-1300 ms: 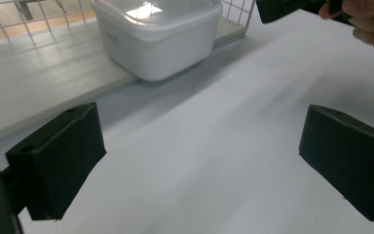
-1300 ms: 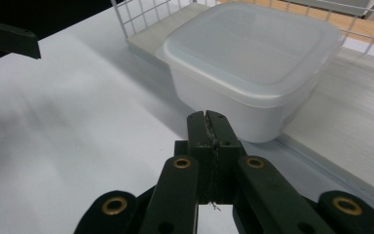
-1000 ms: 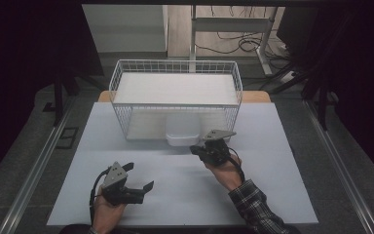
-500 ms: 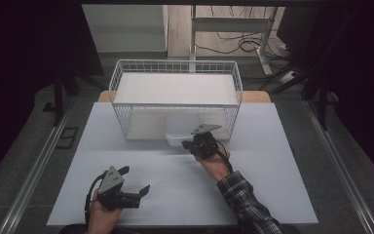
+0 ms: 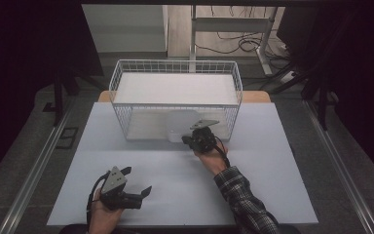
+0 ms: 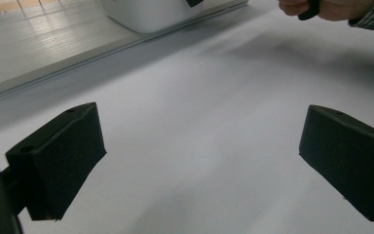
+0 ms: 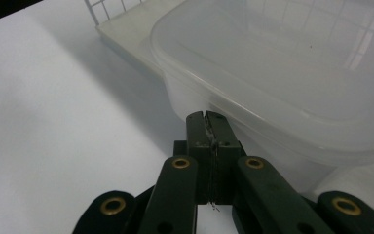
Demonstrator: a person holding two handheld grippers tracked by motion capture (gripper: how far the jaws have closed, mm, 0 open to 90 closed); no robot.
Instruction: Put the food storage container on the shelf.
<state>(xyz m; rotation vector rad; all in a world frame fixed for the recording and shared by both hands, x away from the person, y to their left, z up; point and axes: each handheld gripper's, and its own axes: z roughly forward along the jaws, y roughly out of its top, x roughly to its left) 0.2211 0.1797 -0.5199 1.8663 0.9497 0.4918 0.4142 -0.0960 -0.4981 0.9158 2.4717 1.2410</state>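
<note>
The right gripper (image 7: pixel 208 117) is clenched with nothing between its jaws, pressed to the tub (image 7: pixel 292 73) at the basket (image 5: pixel 175 68) mouth, probably for pushing; the left gripper (image 6: pixel 199 161) is held released over the table (image 5: pixel 175 170).

High view looks down on the table (image 5: pixel 185 190); both gripper views skim it closely

the plastic container (image 7: pixel 292 73) runs off the frame's right edge; its contents are unreadable.

Looking like a lab: dark curtains (image 5: pixel 39 44) hanging round the white table (image 5: pixel 272 161), cables (image 5: pixel 238 46) lying behind its far edge.
</note>
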